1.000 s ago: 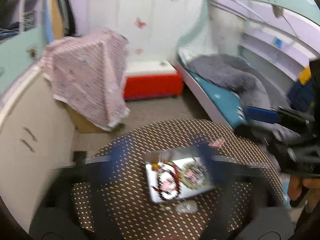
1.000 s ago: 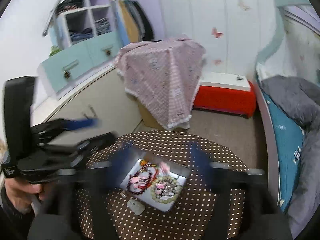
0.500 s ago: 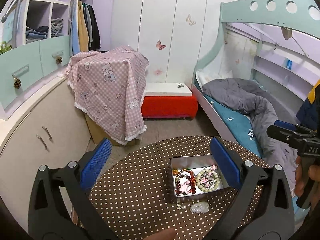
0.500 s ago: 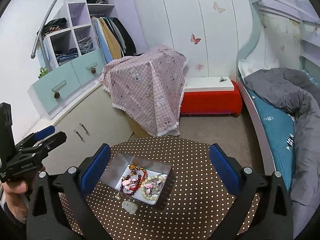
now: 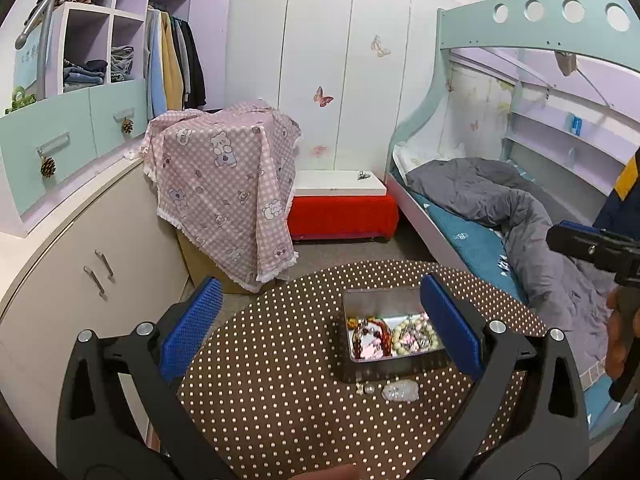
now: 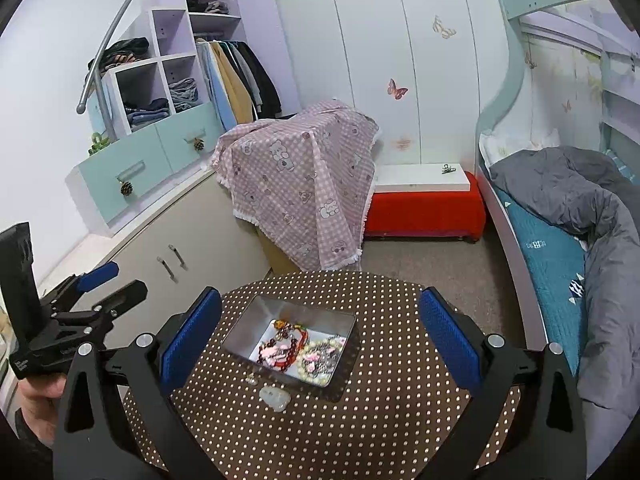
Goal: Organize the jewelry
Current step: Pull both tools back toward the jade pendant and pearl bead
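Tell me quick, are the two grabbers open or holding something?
Left gripper: open, holding nothing.
Right gripper: open, holding nothing.

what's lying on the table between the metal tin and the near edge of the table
A clear, whitish stone piece and some tiny beads lie on the polka-dot cloth just outside the tin; both wrist views show them.

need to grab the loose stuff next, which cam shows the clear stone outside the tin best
The right wrist view. The clear stone lies unobstructed on the dotted tablecloth, just in front of the tin. The left wrist view shows it too, but smaller and close beside that gripper's right finger.
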`<state>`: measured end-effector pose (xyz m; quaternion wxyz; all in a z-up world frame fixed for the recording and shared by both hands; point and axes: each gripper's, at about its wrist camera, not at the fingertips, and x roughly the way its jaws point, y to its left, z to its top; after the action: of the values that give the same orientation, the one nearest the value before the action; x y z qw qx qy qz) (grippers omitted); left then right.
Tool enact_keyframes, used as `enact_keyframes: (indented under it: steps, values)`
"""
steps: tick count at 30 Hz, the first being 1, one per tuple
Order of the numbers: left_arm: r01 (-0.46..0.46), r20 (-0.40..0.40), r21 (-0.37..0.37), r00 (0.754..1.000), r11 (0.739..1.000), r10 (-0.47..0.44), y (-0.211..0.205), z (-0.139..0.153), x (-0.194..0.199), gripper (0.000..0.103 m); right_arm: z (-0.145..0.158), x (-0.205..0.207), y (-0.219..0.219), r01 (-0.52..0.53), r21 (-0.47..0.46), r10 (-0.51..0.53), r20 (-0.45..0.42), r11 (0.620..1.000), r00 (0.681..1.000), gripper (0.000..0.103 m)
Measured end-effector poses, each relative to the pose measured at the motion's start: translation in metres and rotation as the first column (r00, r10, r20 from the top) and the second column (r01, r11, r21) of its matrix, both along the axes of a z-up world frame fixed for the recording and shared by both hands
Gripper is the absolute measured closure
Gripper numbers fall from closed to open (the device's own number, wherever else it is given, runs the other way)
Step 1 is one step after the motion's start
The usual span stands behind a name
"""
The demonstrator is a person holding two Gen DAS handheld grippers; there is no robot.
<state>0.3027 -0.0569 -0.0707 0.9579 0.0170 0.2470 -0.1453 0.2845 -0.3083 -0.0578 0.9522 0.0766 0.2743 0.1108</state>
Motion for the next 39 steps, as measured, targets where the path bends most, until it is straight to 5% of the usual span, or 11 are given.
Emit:
enact_keyframes:
  steps: [17, 29, 37, 39]
  values:
    - [0.038, -0.152, 0.062, 0.988, 0.997, -0.028, -0.011, -0.082, -0.018, 0.006, -0.056, -0.040, 0.010, -0.020, -0.008, 0.019, -0.108, 1.000, 0.994, 0.008]
    - [0.049, -0.287, 0.104, 0.958, 0.993, -0.017, -0.031, -0.127, 0.010, 0.006, -0.108, -0.041, 0.010, -0.028, 0.020, 0.032, -0.231, 0.999, 0.972, 0.008]
    - [0.046, -0.367, 0.089, 0.930, 0.995, -0.010, -0.038, -0.152, 0.037, 0.034, -0.128, -0.039, 0.015, -0.049, 0.031, 0.056, -0.281, 0.998, 0.958, 0.008]
    - [0.048, -0.359, 0.098, 0.933, 0.994, -0.010, -0.040, -0.151, 0.037, 0.051, -0.132, -0.037, 0.017, -0.054, 0.030, 0.060, -0.290, 0.998, 0.955, 0.008]
